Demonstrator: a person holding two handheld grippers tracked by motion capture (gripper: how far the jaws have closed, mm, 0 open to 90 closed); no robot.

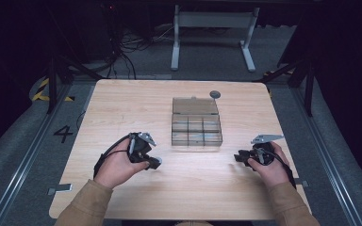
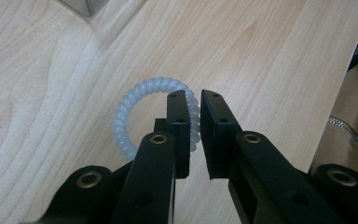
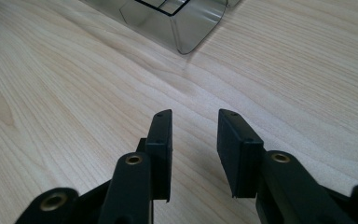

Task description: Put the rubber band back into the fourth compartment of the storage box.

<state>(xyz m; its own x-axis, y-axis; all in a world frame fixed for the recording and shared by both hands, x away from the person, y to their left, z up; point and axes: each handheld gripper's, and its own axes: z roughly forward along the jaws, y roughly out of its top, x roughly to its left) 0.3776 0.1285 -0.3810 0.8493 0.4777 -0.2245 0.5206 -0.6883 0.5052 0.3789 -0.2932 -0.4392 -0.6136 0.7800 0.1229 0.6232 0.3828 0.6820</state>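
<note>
A translucent white spiral hair tie (image 2: 127, 108) lies flat on the wooden table (image 2: 261, 56). My left gripper (image 2: 193, 95) has its jaws nearly together around the ring's right side, one jaw inside the loop and one outside, with the coil pinched in the narrow gap. From above, the left gripper (image 1: 153, 162) sits left of and below a clear compartment box (image 1: 196, 126). My right gripper (image 1: 239, 157) rests low at the box's lower right. It (image 3: 196, 114) stands open over bare wood, and a corner of the clear box (image 3: 182, 28) lies ahead of it.
The box's lid (image 1: 194, 106) lies folded back behind its compartments. A small grey round object (image 1: 215, 94) sits on the table behind the box. Bare table (image 1: 122, 108) stretches to the left and along the front edge.
</note>
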